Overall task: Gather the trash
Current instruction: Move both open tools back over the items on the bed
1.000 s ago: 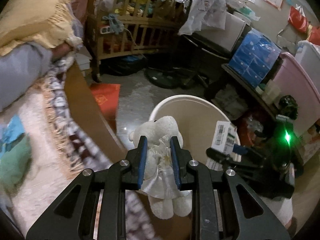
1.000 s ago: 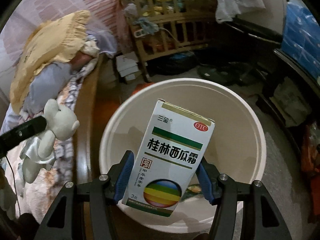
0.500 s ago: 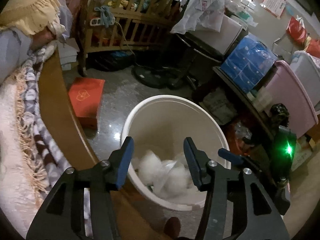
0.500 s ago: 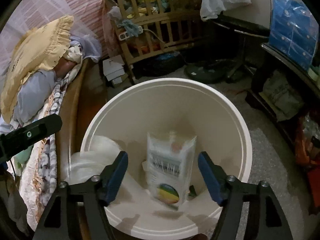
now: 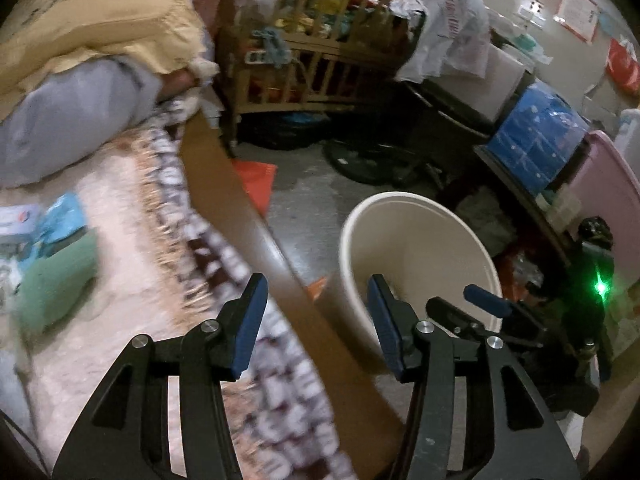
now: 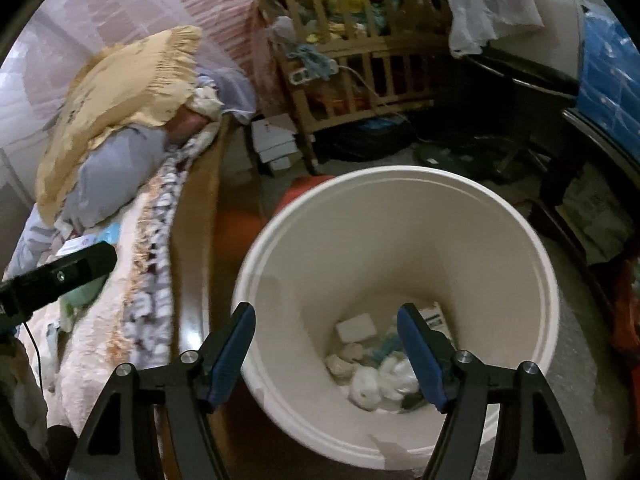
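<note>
A white round bin (image 6: 480, 248) stands on the floor beside the bed. At its bottom lie a white soft toy (image 6: 376, 384), a box (image 6: 434, 318) and other scraps. My right gripper (image 6: 326, 354) hangs open over the bin's near rim, nothing between its fingers. My left gripper (image 5: 316, 324) is open and empty above the wooden bed edge (image 5: 240, 216), with the bin (image 5: 424, 236) just to its right. On the bed lie a green pouch (image 5: 56, 280) and a blue packet (image 5: 64, 220). The right gripper's blue fingertip (image 5: 486, 298) shows over the bin in the left wrist view.
A yellow pillow (image 6: 120, 92) and grey bedding (image 6: 116, 168) lie at the head of the bed. A wooden crib (image 6: 360, 60) stands behind. A red packet (image 5: 256, 180) lies on the floor. Shelves with blue packs (image 5: 536, 144) and a pink tub (image 5: 604, 200) stand right.
Both grippers opened: the soft toy left the left one and the box left the right one, both dropping into the bin. The left gripper then swung left toward the bed.
</note>
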